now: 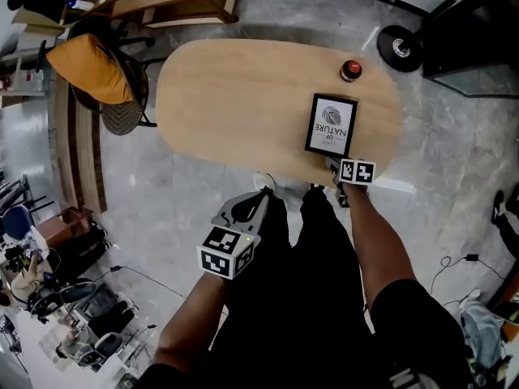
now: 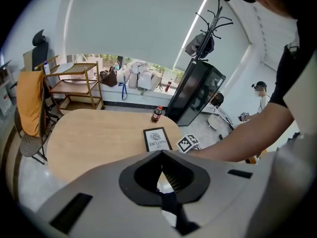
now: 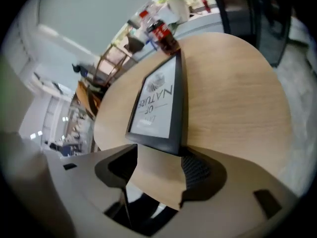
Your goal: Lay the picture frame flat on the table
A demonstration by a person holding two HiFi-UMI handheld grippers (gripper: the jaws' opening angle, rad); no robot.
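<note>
The black picture frame (image 1: pixel 331 125) with a white print lies flat, face up, on the oval wooden table (image 1: pixel 243 96) near its right front edge. My right gripper (image 1: pixel 335 165) rests at the frame's near edge. In the right gripper view its jaws stand apart around the near edge of the frame (image 3: pixel 158 103), and the right gripper (image 3: pixel 158 158) is open, with no pad pressing on the frame. My left gripper (image 1: pixel 261 198) hangs off the table in front of my legs. The left gripper (image 2: pixel 160 155) has its jaw tips together and holds nothing; the frame (image 2: pixel 157 139) lies beyond it.
A small cola bottle (image 1: pixel 350 70) stands on the table behind the frame. A chair with an orange jacket (image 1: pixel 97 67) is at the table's left end. A black cabinet (image 1: pixel 474 23) and a coat stand base (image 1: pixel 399 47) stand at the right.
</note>
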